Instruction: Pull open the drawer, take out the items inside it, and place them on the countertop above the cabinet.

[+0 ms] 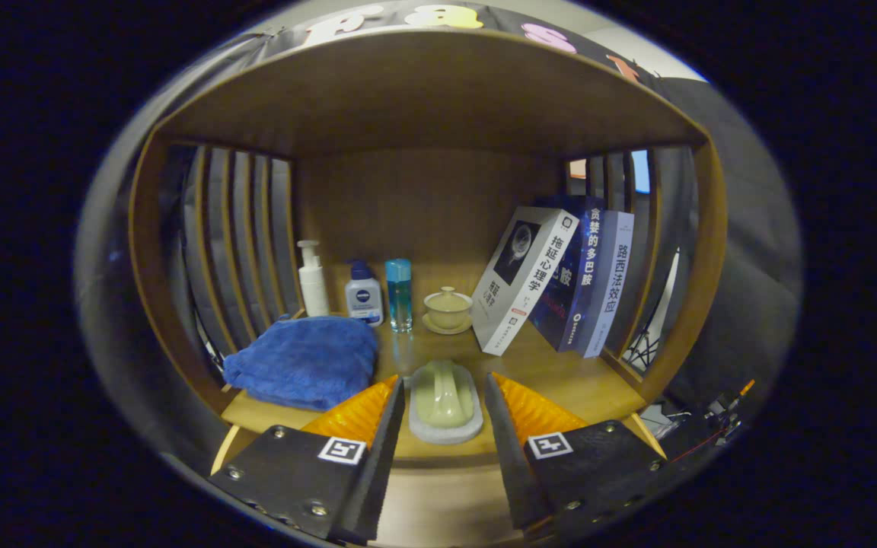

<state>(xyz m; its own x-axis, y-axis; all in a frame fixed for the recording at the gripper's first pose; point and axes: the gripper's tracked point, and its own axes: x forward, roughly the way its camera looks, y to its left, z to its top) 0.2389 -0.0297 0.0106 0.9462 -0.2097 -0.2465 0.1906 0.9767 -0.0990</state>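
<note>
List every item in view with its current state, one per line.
Tool: open, fingers either side of the brush, not pressing it.
Green brush: lying on the countertop, handle up.
Blue towel: bunched, lying beside the brush.
Pump bottle: upright.
Blue-capped bottle: upright.
Clear blue bottle: upright, capped.
Lidded cup: lid on, on saucer.
Books: leaning.

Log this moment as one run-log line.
gripper: open, jaws either side of pale green brush | brush: on countertop | nearby: blue towel, books

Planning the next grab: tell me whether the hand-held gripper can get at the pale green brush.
Probably yes: the hand-held gripper is open, and the pale green brush lies between its fingers with nothing blocking it.
</note>
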